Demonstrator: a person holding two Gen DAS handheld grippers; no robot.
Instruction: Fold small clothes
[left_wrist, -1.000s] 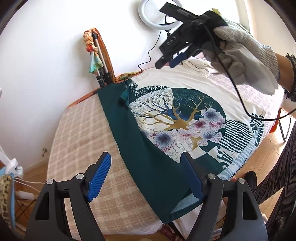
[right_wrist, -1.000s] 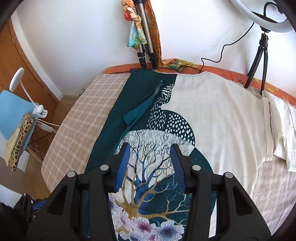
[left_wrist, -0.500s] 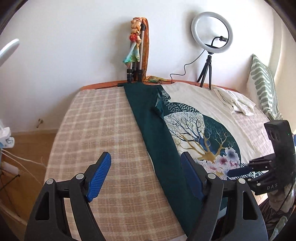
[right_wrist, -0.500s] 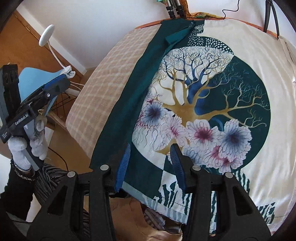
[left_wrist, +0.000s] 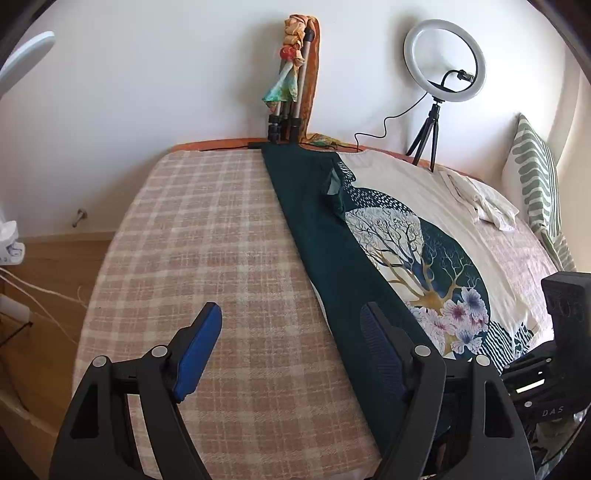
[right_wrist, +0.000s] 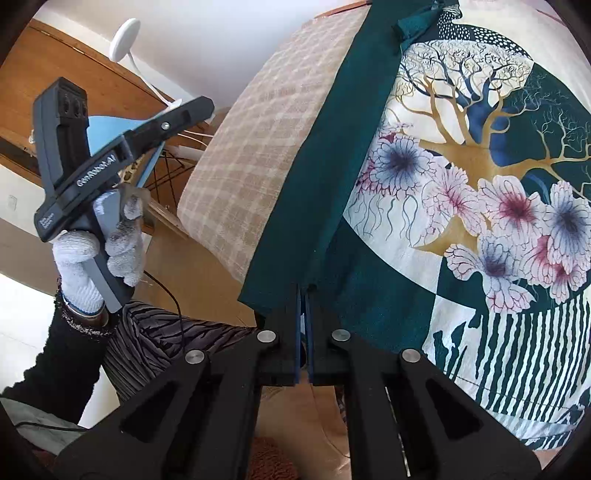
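Now the right claw (right_wrist: 303, 295), open a second ago, is clenched on the shirt's (right_wrist: 461, 184) near hem. Beside it, the left claw (left_wrist: 291, 350) hangs released over the bed (left_wrist: 207, 236), so folding can begin.

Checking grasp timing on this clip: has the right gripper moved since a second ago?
Yes. The right gripper has come down from over the tree print to the garment's near dark green hem, towards the bed's front edge, and shut on it.

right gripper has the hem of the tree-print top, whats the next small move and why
Probably bring the left gripper across to the same near hem. The right gripper is shut on the dark green edge of the top, while the left jaws stand open over the checked blanket, holding nothing.
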